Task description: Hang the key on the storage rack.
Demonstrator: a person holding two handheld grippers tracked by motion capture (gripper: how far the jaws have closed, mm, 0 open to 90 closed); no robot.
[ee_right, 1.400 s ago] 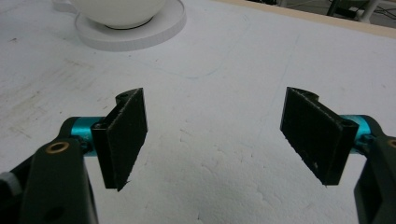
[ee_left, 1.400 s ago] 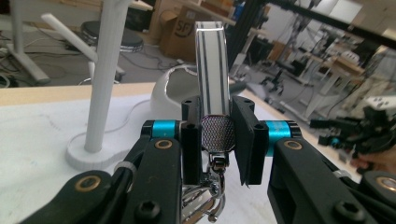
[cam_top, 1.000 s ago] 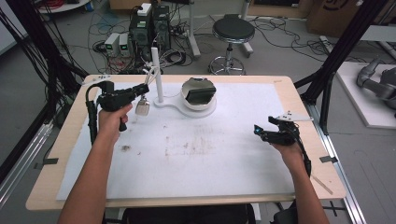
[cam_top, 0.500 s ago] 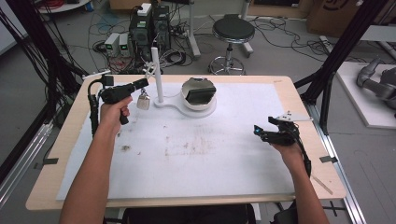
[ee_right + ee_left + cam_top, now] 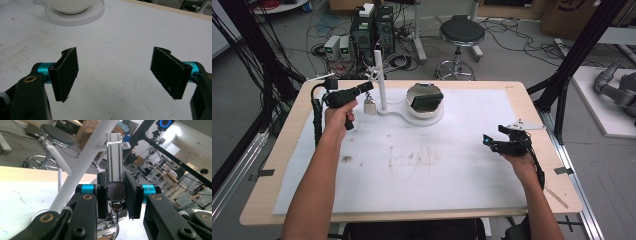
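The left gripper point(image 5: 366, 88) has its jaws clamped on the hanging metal weight's point(image 5: 370, 106) top strap

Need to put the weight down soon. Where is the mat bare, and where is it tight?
Bare: the white mat from the white stand and bowl toward the person, between the left gripper and the open right gripper. Tight: around the stand post, where the metal weight hangs.

Weight point(image 5: 370, 106) just left of stand point(image 5: 380, 80), seemingly hanging
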